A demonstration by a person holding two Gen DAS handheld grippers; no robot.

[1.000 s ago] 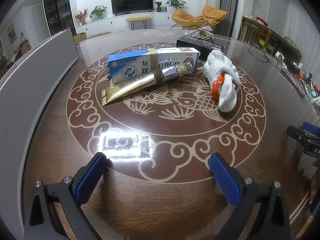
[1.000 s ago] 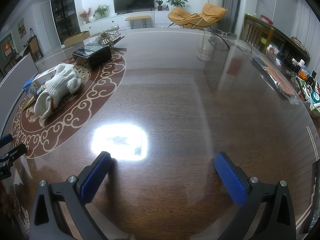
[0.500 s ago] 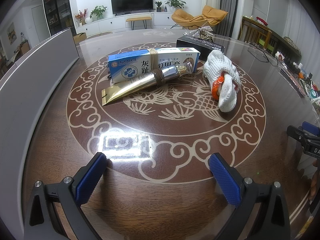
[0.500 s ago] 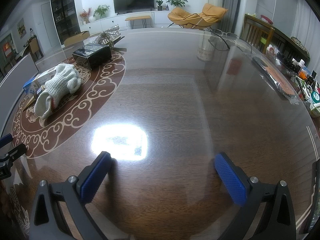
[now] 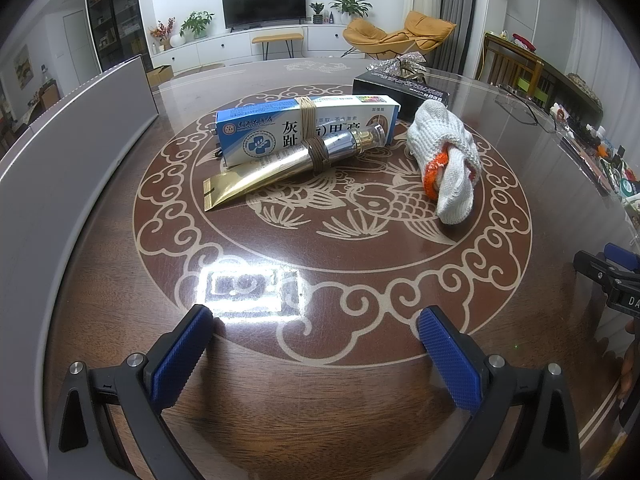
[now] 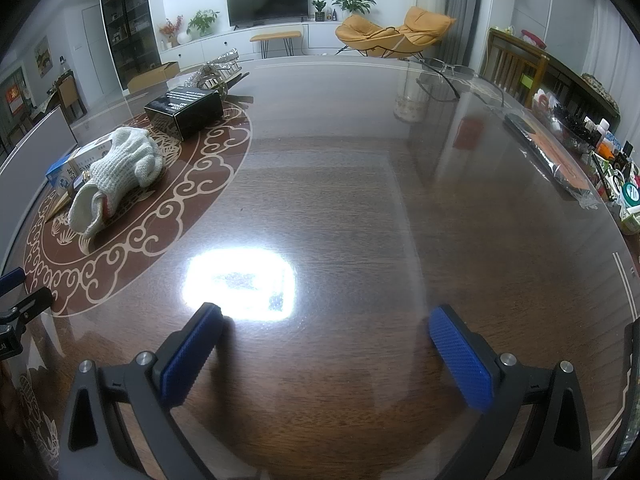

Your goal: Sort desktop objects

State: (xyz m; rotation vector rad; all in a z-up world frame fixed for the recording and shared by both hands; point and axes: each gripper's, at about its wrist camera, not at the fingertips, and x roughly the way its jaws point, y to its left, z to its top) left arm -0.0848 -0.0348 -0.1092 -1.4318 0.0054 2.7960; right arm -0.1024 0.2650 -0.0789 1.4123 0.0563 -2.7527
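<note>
Glove (image 5: 446,160) lies beside tube (image 5: 288,162), both tools spread.

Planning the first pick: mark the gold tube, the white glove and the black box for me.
gold tube (image 5: 276,168): left wrist view, on its flattened gold body.
white glove (image 5: 444,140): left wrist view, on the knitted back.
black box (image 6: 184,106): right wrist view, on its top face.
</note>
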